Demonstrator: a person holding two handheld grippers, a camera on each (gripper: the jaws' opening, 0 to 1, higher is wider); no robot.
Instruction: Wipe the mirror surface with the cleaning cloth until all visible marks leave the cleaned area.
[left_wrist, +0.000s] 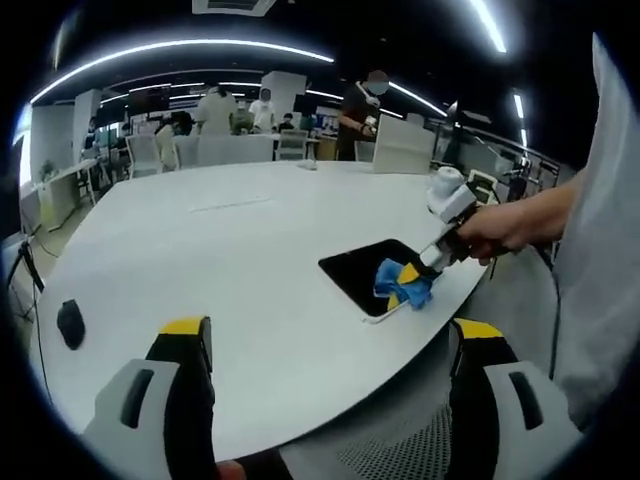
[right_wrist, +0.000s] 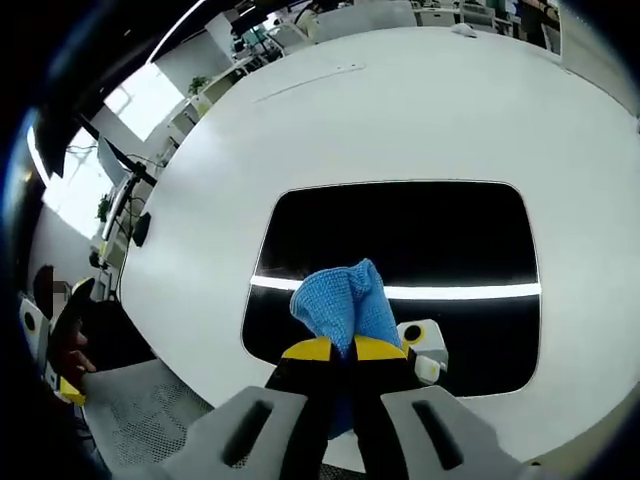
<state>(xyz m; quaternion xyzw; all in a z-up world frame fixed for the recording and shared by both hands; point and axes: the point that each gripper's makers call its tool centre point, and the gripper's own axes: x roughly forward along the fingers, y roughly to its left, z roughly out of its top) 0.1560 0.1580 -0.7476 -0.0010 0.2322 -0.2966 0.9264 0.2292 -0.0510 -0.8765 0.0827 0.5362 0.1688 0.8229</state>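
Observation:
A dark rectangular mirror (right_wrist: 400, 235) lies flat on the white table (right_wrist: 420, 110), near its edge. My right gripper (right_wrist: 343, 350) is shut on a blue cleaning cloth (right_wrist: 345, 305), which rests on the mirror's near part. A bright light streak reflects across the glass. In the left gripper view the mirror (left_wrist: 360, 270) lies right of centre, with the blue cloth (left_wrist: 402, 285) on its near corner, pinched by the right gripper (left_wrist: 420, 275) in a person's hand. My left gripper (left_wrist: 330, 345) stands open, off the table's near edge, with nothing between its jaws.
A black computer mouse (left_wrist: 70, 323) lies at the table's left edge. A mesh office chair (left_wrist: 390, 440) sits below the left gripper. Chairs, desks and several people stand at the far side of the room (left_wrist: 250, 120).

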